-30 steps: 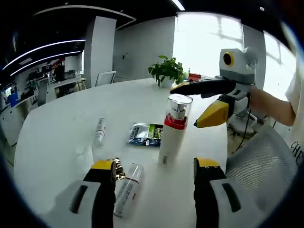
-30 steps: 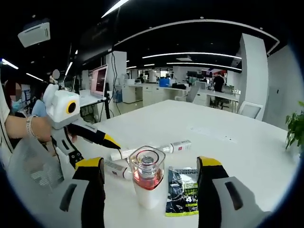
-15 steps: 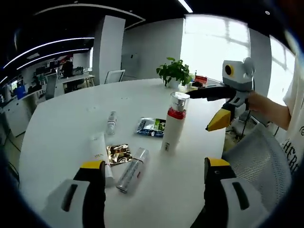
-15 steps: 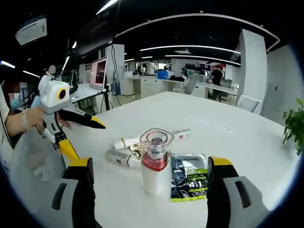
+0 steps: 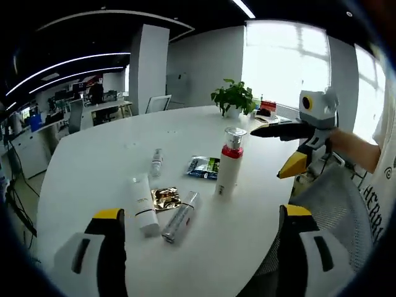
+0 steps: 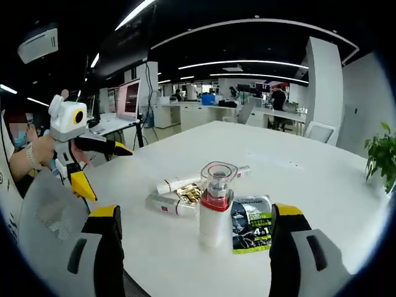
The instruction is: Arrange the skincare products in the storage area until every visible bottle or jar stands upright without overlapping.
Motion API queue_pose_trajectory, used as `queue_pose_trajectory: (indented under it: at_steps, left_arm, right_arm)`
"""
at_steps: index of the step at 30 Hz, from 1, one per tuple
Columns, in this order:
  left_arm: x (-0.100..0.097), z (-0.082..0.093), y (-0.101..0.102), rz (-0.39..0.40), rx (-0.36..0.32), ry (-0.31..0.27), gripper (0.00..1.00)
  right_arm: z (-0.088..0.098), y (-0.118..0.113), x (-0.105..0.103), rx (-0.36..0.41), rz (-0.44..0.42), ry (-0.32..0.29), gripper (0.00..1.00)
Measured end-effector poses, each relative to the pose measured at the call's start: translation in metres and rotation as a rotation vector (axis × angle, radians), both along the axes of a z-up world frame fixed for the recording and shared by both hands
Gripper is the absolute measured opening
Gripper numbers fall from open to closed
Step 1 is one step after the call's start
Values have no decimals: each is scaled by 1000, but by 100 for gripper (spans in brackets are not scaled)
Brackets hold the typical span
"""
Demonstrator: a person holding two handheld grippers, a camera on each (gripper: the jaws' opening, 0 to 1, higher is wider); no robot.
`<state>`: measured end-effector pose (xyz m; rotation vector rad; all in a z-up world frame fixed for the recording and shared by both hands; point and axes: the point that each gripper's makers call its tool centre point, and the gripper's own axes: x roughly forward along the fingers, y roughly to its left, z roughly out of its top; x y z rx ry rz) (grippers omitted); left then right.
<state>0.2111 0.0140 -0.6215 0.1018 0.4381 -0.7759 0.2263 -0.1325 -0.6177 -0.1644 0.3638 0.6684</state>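
A white bottle (image 5: 229,170) with a red band and clear cap stands upright on the round white table (image 5: 93,154). Near it lie a white tube (image 5: 143,204), a slim clear-capped bottle (image 5: 179,216) and a small spray bottle (image 5: 156,163), all on their sides. My left gripper (image 5: 202,213) is open, short of the table edge, with nothing between its jaws. My right gripper (image 5: 272,153) hangs open beyond the upright bottle, off the table's rim. In the right gripper view the upright bottle (image 6: 213,207) stands ahead of my open right gripper (image 6: 197,211), and the left gripper (image 6: 110,173) is held open at the left.
A gold sachet (image 5: 164,198) and a green-black sachet (image 5: 204,166) lie flat among the products. A potted plant (image 5: 234,96) stands at the table's far side. A grey mesh chair back (image 5: 334,192) is close to the table edge. Desks and monitors fill the room behind.
Both grippers have drawn back from the upright bottle, which stays standing. The white tube and more of the table have come into the left gripper view.
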Motion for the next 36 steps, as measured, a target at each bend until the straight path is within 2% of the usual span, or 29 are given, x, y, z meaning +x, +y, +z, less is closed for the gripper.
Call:
queue_pose_trajectory:
  at_steps: [6,11,14,17,23,26,30,34,36]
  left_arm:
    - [-1,4,1,-23,48,-30,99]
    - [1,9,5,-18,44,-44,99]
    - [2,8,7,-16,54,-44,99]
    - [4,4,11,-17,99,-51,99]
    - [8,3,12,-12,79,-49,99]
    - [14,0,14,-2,74,-46,99]
    - [24,-10,21,30,85,-25,99]
    - [27,-19,21,23,88,4,96]
    - [32,-24,25,29,99,13,97]
  right_arm:
    - [2,1,-3,12,-4,-7,100]
    - [1,1,-4,18,-8,-13,100]
    - [-2,4,-4,12,2,-11,100]
    - [-5,5,-5,-1,6,-6,100]
    - [-11,5,-5,-15,2,-1,100]
    - [-11,5,-6,-9,-1,5,100]
    - [-18,1,-4,-47,-10,5,100]
    - [-20,7,-7,0,-1,27,100]
    - [-22,7,-7,-6,-4,30,100]
